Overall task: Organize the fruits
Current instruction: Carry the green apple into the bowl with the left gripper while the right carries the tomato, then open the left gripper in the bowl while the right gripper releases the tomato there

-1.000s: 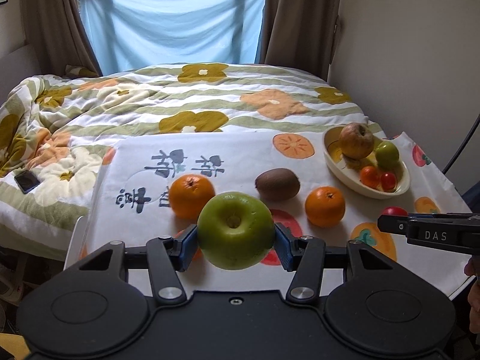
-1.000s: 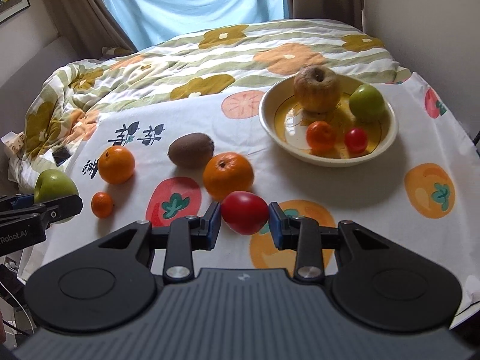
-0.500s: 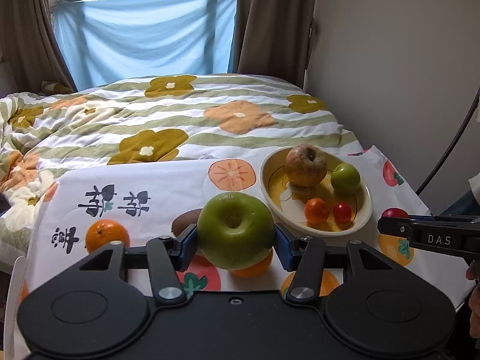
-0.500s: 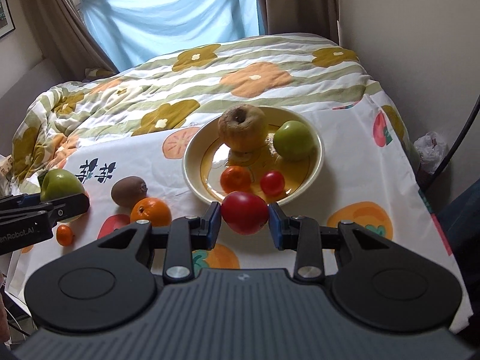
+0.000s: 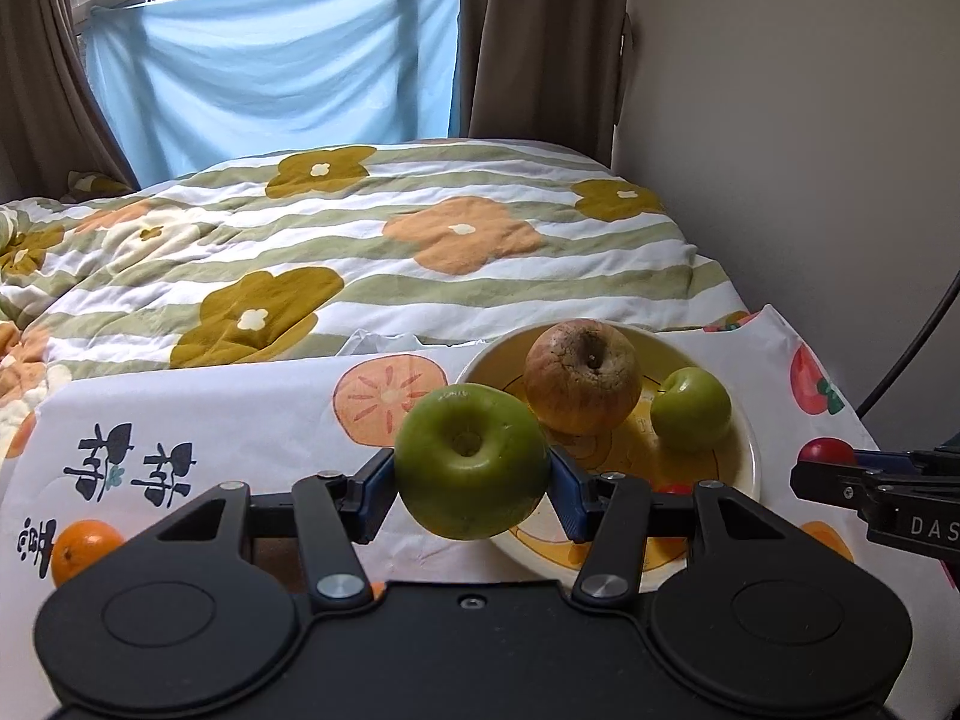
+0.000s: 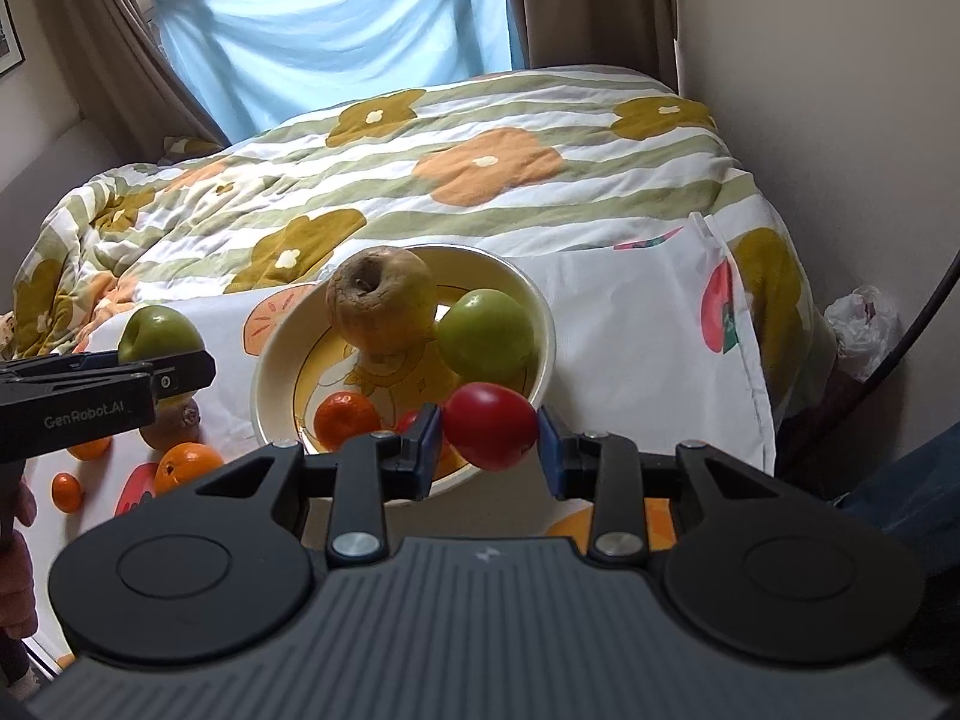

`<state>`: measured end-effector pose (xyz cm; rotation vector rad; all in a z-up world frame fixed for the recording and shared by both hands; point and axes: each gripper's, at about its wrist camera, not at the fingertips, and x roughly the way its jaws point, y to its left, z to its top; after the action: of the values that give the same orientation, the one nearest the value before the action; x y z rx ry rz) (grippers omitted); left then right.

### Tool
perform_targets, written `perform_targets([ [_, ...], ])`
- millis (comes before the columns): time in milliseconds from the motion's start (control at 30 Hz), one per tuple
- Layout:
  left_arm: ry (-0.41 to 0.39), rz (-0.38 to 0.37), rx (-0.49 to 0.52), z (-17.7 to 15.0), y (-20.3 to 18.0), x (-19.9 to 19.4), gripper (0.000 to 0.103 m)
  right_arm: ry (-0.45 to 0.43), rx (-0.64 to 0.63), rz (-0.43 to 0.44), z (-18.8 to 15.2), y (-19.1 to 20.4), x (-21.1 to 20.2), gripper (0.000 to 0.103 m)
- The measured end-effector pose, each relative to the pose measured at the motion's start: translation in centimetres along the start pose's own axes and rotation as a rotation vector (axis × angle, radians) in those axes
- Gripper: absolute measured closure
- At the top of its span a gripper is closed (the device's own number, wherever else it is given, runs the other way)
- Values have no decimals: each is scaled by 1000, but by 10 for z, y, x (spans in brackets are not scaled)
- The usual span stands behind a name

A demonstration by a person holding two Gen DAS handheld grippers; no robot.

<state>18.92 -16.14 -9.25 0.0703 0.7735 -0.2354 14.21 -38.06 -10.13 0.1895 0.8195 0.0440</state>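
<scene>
Two fruits ride clamped between fingers above the yellow bowl (image 6: 273,360): the left gripper (image 5: 473,483) pinches a green apple (image 5: 471,461) by its near-left rim, the right gripper (image 6: 489,441) a red tomato (image 6: 491,425) over its near edge.

green apple (image 5: 472,461) between left fingers: smooth, waxy | red tomato (image 6: 490,425) between right fingers: glossy | bowl (image 6: 273,369) beyond fingertips: glazed ceramic | brown apple (image 6: 379,297) inside: matt, wrinkled | tablecloth (image 5: 240,420): printed cloth
</scene>
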Motion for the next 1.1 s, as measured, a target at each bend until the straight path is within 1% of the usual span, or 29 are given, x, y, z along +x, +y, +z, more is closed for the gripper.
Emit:
perform_targets([
  [300,64,26,11,5,-18,50,46,14,-10,36,9,-23,21,54],
  [433,92,32,-3,5,-21,64,46,20,-13,43,11,-28,27,54],
  [567,90,52,20,8,-26,69,45,21,-14,53,13,-32,30,54],
  [633,84,49,14,9,-26,69,43,20,-19,56,13,-31,30,54],
  [700,71,45,6,11,-26,65,26,19,-22,59,14,-31,30,54],
  [733,60,53,8,12,-26,62,23,18,-23,62,14,-31,29,54],
  [900,32,61,14,15,-24,47,21,8,-24,72,14,-30,25,54],
  [1100,25,68,-1,12,-17,30,20,0,-39,84,15,-24,22,54],
])
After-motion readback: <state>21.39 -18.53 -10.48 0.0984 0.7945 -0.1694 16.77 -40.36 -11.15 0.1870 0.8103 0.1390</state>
